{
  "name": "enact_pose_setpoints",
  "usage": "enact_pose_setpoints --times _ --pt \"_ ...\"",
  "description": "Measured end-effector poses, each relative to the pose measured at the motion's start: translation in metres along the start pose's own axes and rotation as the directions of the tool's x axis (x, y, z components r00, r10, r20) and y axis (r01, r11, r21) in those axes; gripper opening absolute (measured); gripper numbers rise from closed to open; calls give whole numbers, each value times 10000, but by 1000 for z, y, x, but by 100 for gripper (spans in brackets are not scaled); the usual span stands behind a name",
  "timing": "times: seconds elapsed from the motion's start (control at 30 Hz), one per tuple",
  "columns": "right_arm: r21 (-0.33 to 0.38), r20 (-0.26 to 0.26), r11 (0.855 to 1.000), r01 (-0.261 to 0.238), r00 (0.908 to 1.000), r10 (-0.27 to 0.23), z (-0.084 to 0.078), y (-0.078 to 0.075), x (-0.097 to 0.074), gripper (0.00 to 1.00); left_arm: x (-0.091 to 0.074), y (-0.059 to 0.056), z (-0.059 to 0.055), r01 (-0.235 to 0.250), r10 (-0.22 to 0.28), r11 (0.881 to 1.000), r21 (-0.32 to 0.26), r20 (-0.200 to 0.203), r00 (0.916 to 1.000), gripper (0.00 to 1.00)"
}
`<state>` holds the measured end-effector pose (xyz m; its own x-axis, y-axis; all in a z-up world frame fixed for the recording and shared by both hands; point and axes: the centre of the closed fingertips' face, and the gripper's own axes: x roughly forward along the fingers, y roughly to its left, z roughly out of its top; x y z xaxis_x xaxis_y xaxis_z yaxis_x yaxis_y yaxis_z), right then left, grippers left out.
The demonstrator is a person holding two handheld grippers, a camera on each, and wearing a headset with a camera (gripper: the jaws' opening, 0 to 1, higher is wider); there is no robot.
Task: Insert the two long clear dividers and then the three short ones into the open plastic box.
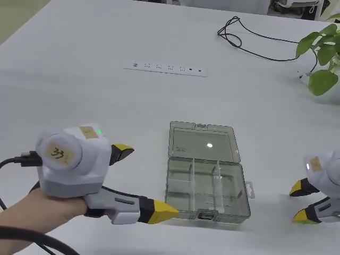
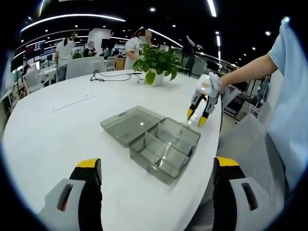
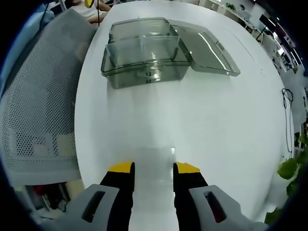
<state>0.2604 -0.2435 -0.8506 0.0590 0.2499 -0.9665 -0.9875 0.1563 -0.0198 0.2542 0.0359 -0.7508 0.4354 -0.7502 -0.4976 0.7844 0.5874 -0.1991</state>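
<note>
Plastic box (image 1: 228, 215) sits open — left tongs (image 1: 151, 179) spread wide, right tongs (image 1: 294, 203) narrowly parted, both empty, pointing inward.

Box (image 1: 234, 215) on table (image 1: 79, 64), between left tongs (image 1: 153, 179) and right tongs (image 1: 294, 204); power strip (image 1: 166, 69) behind.

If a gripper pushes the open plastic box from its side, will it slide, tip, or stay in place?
Probably it slides easily: the plastic box looks thin-walled and light on the smooth table. Tipping seems unlikely, since its open lid lies flat, widening the base.
</note>
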Motion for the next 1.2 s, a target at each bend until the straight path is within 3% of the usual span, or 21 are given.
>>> enact_pose_setpoints --times 0.4,0.7,0.83,0.93,1.03,1.17,1.2 --pt "686 529 9951 714 9958 -751 9 -4 -9 32 11 -8 -1 146 -145 9997 -186 34 9999 97" --pt "997 1197 9859 1347 9820 -1462 37 -7 -28 32 20 -14 3 190 -187 9993 -330 98 9998 93" --pt "973 1670 9791 1787 9669 -1931 62 -7 -42 32 22 -13 6 87 -79 9983 -581 141 9999 90" --pt "979 2142 9715 2158 9488 -2323 86 -8 -55 32 24 -11 13 -7 37 9962 -870 339 9994 88" --pt "1025 2721 9635 2474 9247 -2664 109 -13 -62 32 29 -10 20 -43 83 9954 -957 419 9991 87" --pt "613 3256 9593 2757 9030 -2803 140 -13 -72 32 34 -14 29 117 -66 9935 -1131 459 9989 82" --pt "558 3296 9590 2778 9016 -2803 142 -12 -73 32 36 -16 31 162 -104 9929 -1183 490 9987 81"
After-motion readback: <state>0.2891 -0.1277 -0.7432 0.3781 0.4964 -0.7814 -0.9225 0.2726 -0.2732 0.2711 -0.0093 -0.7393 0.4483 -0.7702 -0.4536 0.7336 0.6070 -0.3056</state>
